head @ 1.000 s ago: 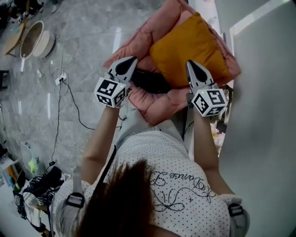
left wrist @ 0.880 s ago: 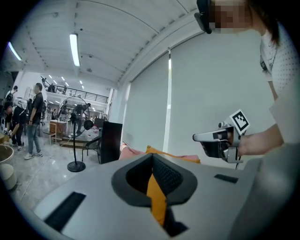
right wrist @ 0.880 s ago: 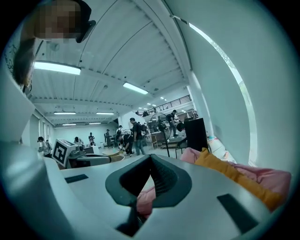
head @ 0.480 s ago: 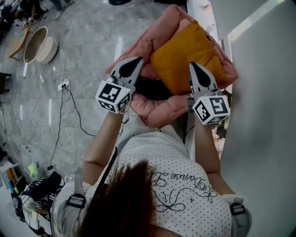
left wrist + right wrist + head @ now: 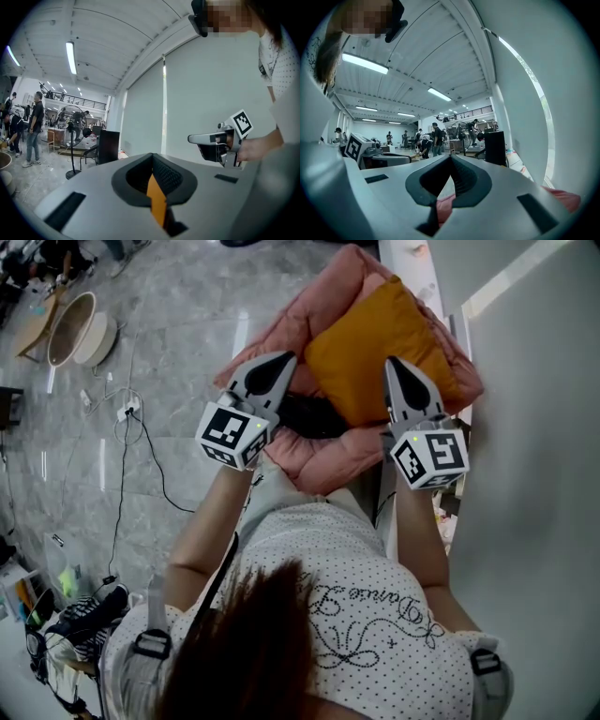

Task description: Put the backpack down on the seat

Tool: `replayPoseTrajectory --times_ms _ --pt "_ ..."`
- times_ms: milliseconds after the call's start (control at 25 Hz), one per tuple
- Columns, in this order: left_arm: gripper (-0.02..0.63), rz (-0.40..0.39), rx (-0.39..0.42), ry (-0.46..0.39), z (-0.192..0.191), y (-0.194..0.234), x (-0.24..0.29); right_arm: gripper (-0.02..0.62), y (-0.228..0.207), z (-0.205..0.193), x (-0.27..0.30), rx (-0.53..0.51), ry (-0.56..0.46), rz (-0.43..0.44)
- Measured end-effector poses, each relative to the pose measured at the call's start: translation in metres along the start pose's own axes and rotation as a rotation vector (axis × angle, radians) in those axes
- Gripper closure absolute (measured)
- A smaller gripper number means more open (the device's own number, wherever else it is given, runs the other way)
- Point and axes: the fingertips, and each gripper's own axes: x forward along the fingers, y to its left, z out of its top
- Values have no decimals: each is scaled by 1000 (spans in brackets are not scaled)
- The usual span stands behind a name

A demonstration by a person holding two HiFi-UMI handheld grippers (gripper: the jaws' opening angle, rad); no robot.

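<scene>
Backpack (image 5: 309, 415), apparently the dark bundle, lies on the pink seat (image 5: 323, 460) between the claws, one end tucked under an orange cushion (image 5: 380, 343). Its long axis runs from left claw (image 5: 281, 360) towards right claw (image 5: 396, 369); which end leads is unclear. Both claws are closed and empty. The set-down looks done; next, both should draw back clear.
</scene>
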Motion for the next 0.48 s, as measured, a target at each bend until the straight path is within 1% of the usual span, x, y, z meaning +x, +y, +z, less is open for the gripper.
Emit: replayPoseTrajectory --times_ms 160,480 --pt "603 4 -2 -9 2 0 1 584 2 0 0 -46 13 -5" --pt "603 10 3 -8 4 -4 3 584 -2 -1 -1 -56 17 -10"
